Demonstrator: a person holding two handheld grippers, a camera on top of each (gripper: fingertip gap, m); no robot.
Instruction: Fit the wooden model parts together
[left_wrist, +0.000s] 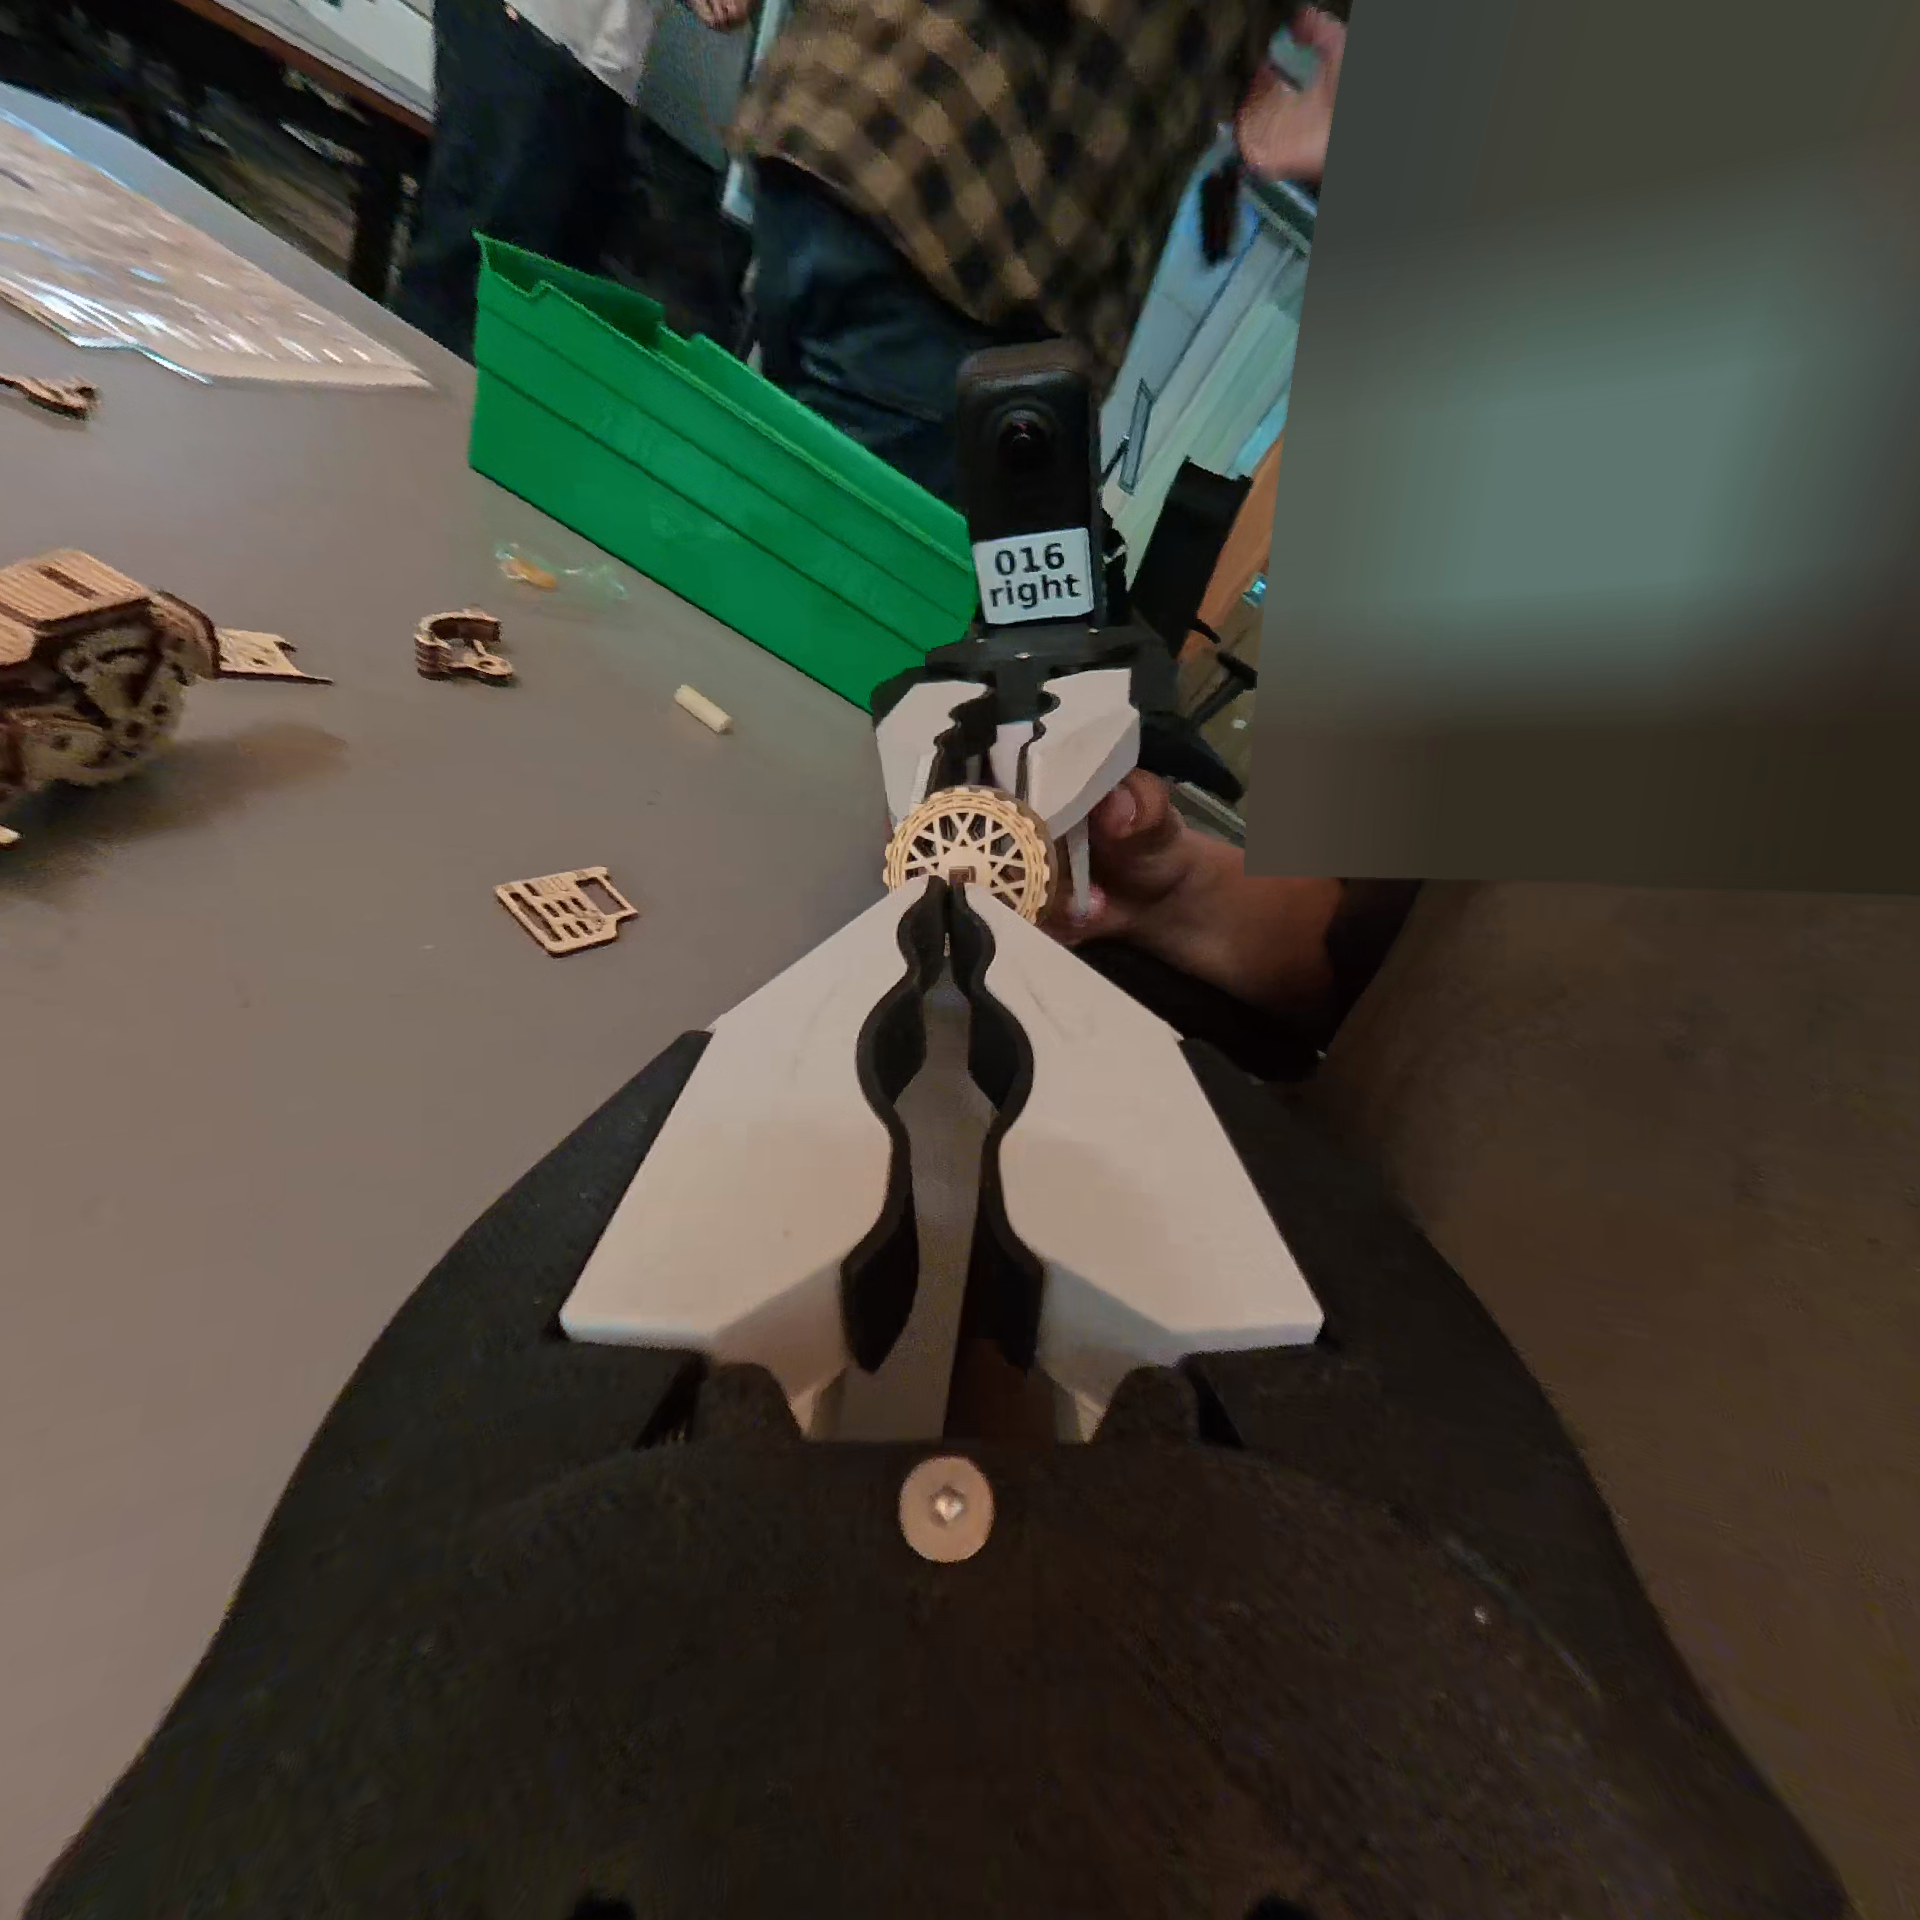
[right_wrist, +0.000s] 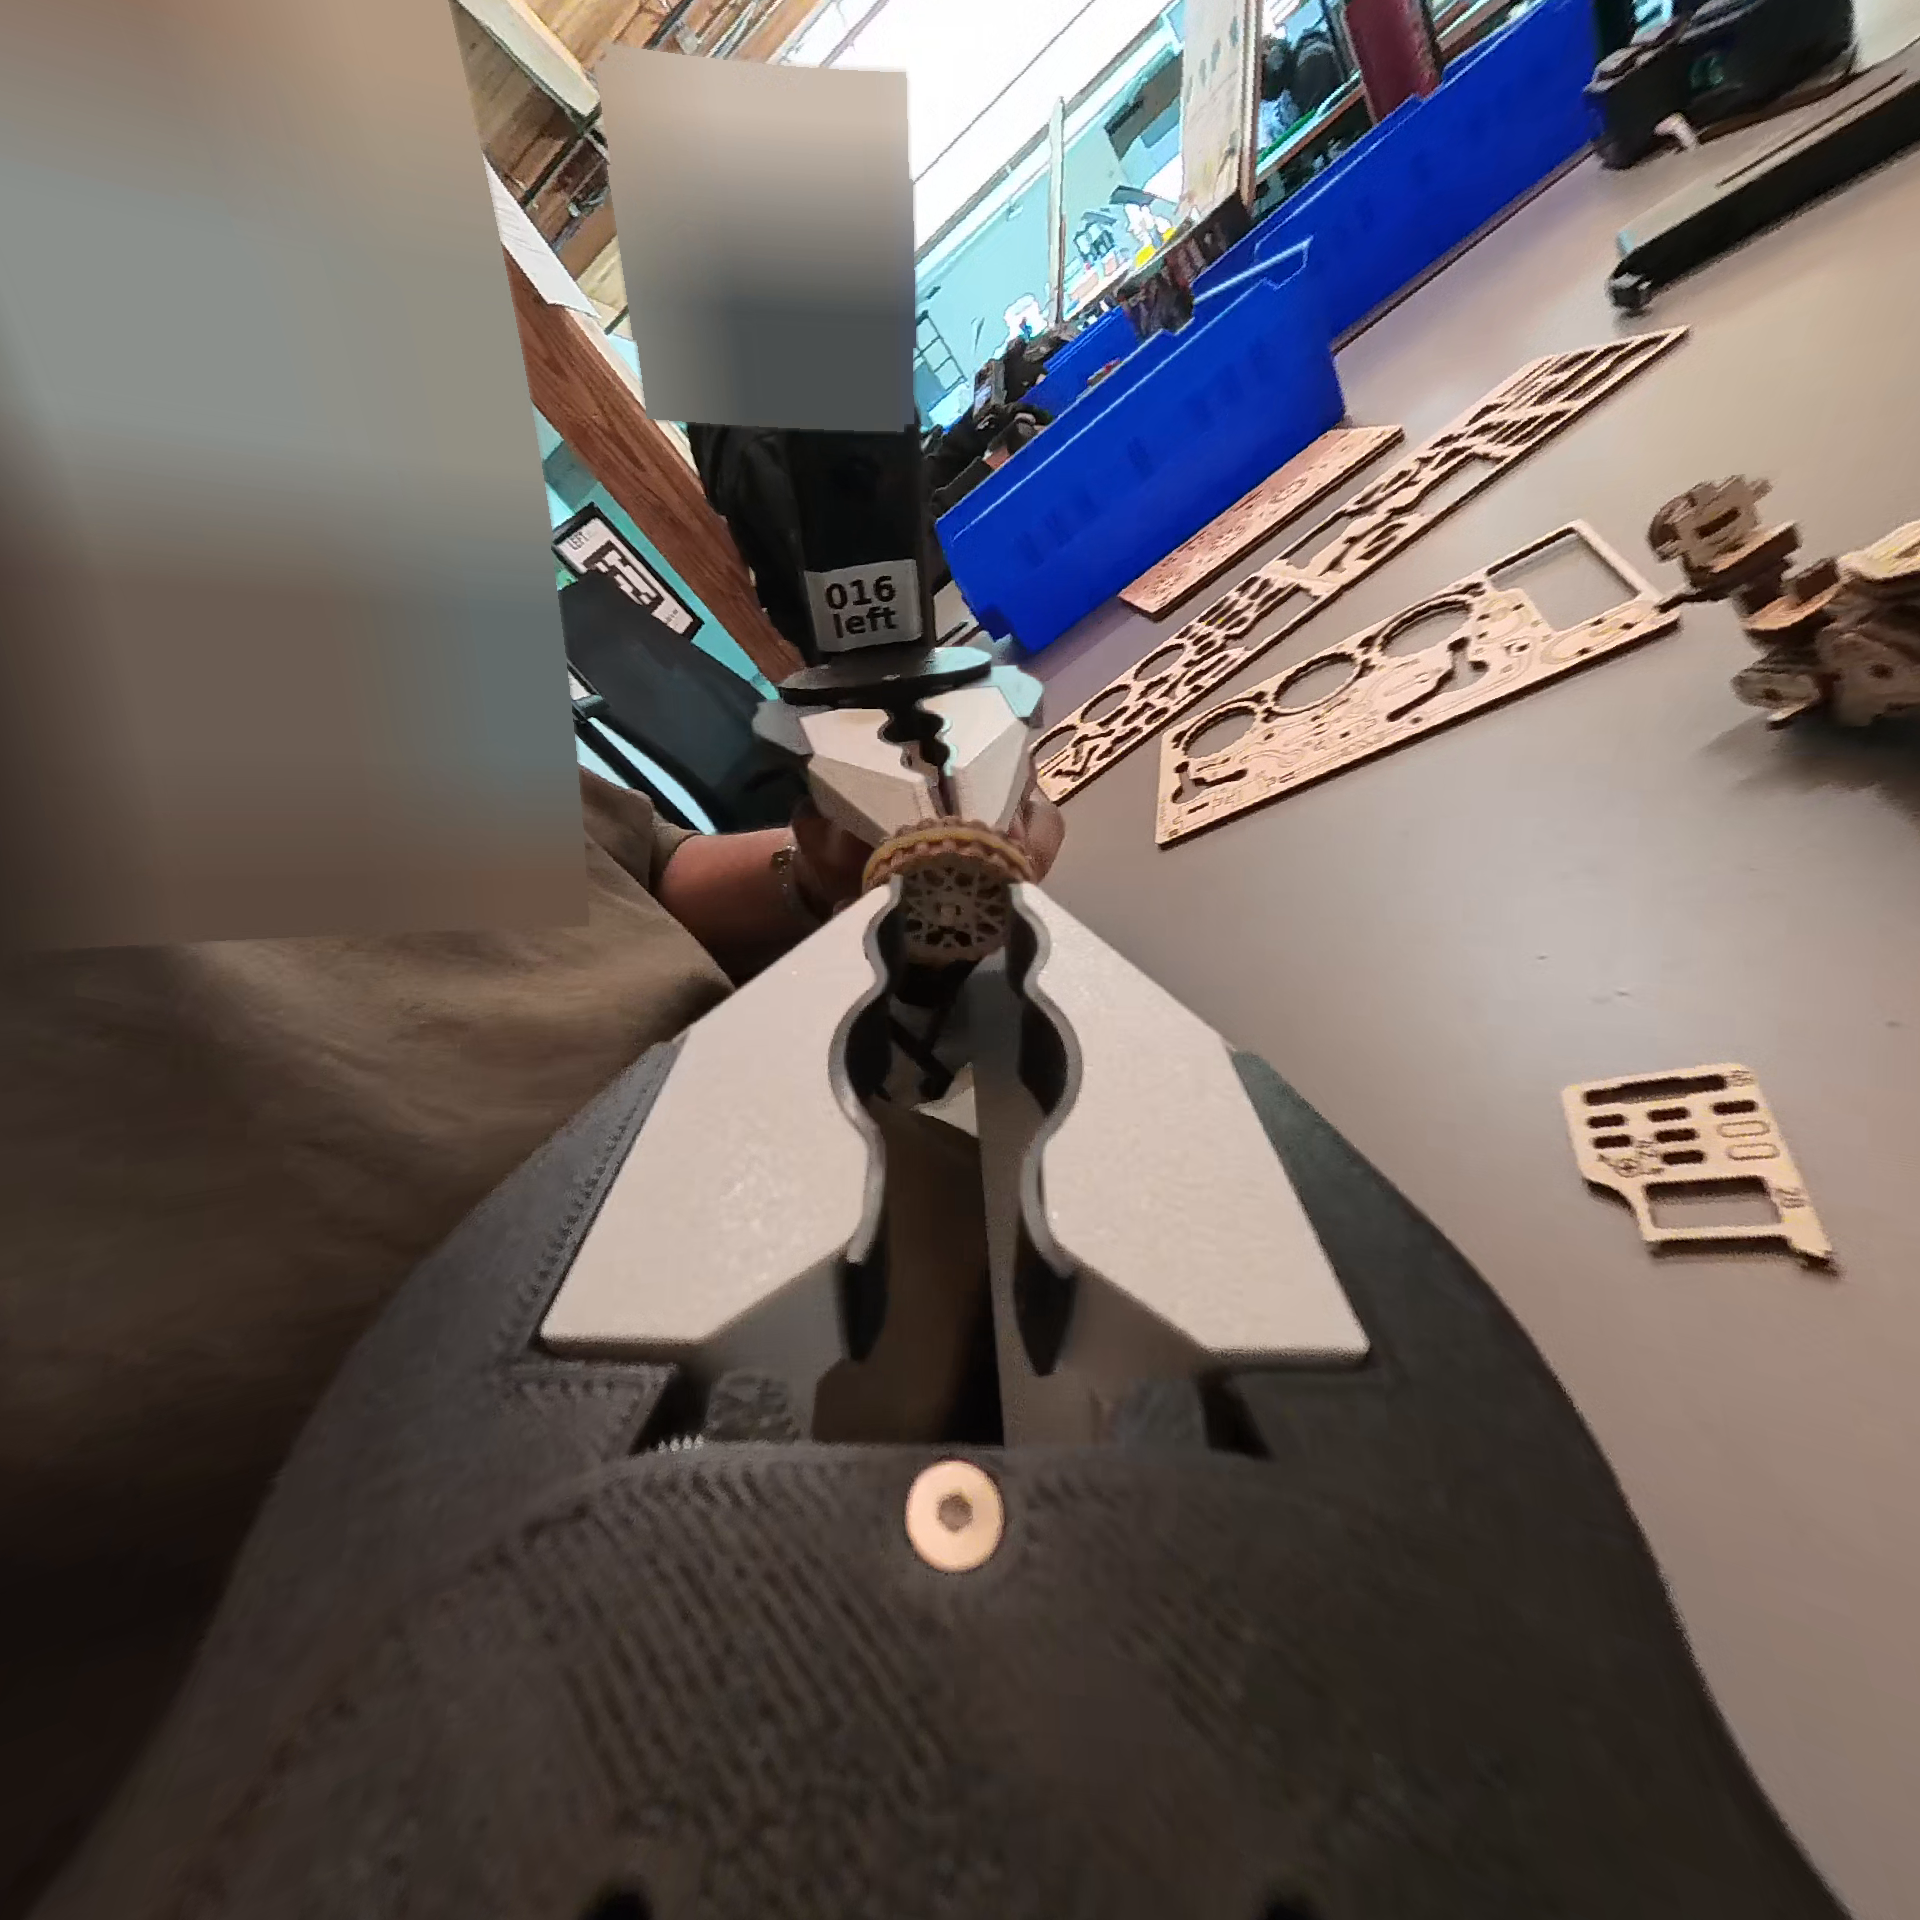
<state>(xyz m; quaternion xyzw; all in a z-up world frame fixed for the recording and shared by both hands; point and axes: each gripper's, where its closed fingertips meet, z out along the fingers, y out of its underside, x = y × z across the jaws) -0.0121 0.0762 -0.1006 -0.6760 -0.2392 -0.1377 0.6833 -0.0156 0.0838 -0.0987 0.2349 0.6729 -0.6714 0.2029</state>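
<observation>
My right gripper (right_wrist: 951, 899) is shut on a round spoked wooden wheel (right_wrist: 951, 920), with its toothed rim between the fingertips. The wheel (left_wrist: 971, 852) faces my left gripper (left_wrist: 951, 902) in the left wrist view, held by the right gripper (left_wrist: 982, 795) opposite. My left gripper is shut, its tips pressed against the wheel's hub, pinching what looks like a small wooden peg (left_wrist: 958, 878). Both grippers meet tip to tip in the air just off the table's near edge. The left gripper (right_wrist: 940, 821) also shows in the right wrist view, behind the wheel.
On the grey table (left_wrist: 312, 1039) lie a half-built wooden model (left_wrist: 83, 686), a small sub-assembly (left_wrist: 462, 644), a flat slotted piece (left_wrist: 566, 909) and a white stick (left_wrist: 703, 710). A green bin (left_wrist: 707, 488), a blue bin (right_wrist: 1143, 468) and punched-out wooden sheets (right_wrist: 1403, 675) sit farther back. People stand behind. My two grippers' fingertips are within a few centimetres of each other. Between my right fingertips and the flat slotted piece (left_wrist: 566, 909) there is roughly 12 centimetres. The right camera catches it too, in the right wrist view (right_wrist: 1658, 1134).
</observation>
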